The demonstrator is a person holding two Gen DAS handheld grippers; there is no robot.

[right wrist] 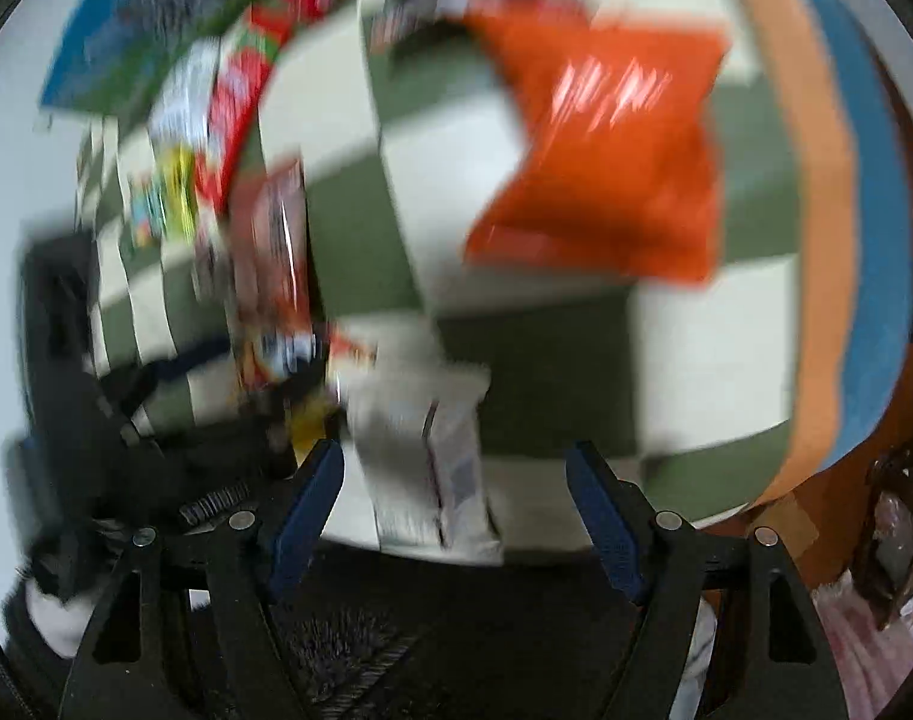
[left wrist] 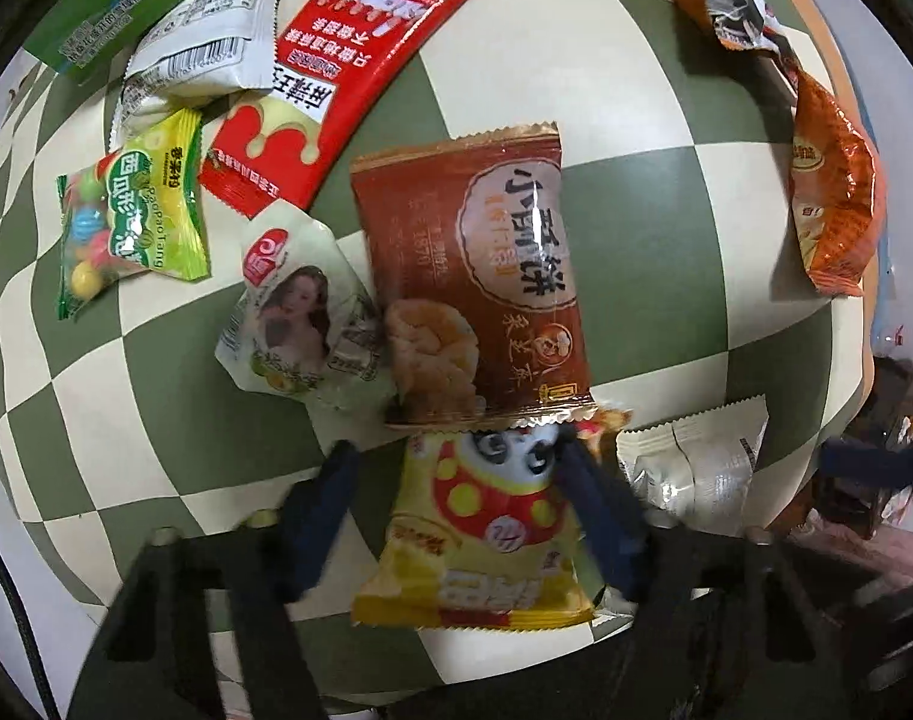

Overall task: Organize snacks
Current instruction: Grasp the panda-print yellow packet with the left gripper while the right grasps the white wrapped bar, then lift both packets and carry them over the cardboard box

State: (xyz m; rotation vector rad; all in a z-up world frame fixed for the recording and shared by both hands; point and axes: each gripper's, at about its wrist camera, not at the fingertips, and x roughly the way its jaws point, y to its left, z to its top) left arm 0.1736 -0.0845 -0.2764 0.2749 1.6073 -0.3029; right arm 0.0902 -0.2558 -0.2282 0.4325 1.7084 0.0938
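Left wrist view: about ten snack packets are counted on the green-and-cream checkered surface (left wrist: 648,210).

- One yellow packet (left wrist: 486,540) with a panda figure is framed between the spread blue fingers (left wrist: 318,516) of the left hand-held gripper (left wrist: 456,516); the jaws are held apart, and contact is not clearly seen.
- One brown packet (left wrist: 474,276), gold-edged, is printed with large Chinese characters and a pastry picture; its lower edge overlaps the yellow packet's top.
- One white packet (left wrist: 300,318) bearing a woman's portrait is touched by the brown packet's left side.
- One green-yellow candy bag (left wrist: 138,216) is marked "PaoPao Tang"; coloured balls are seen through its window.
- One long red packet (left wrist: 348,60) and one white barcode packet (left wrist: 204,42) are noted at upper left.
- Two orange bags (left wrist: 834,204) are noted along the right edge.
- One silver-white packet (left wrist: 696,462) is noted lower right.

Right wrist view, heavily blurred: the right hand-held gripper (right wrist: 456,480) is spread wide, nothing gripped. One white packet (right wrist: 432,450) is seen between its fingers; one orange bag (right wrist: 606,162) lies beyond. Writing cannot be read here.
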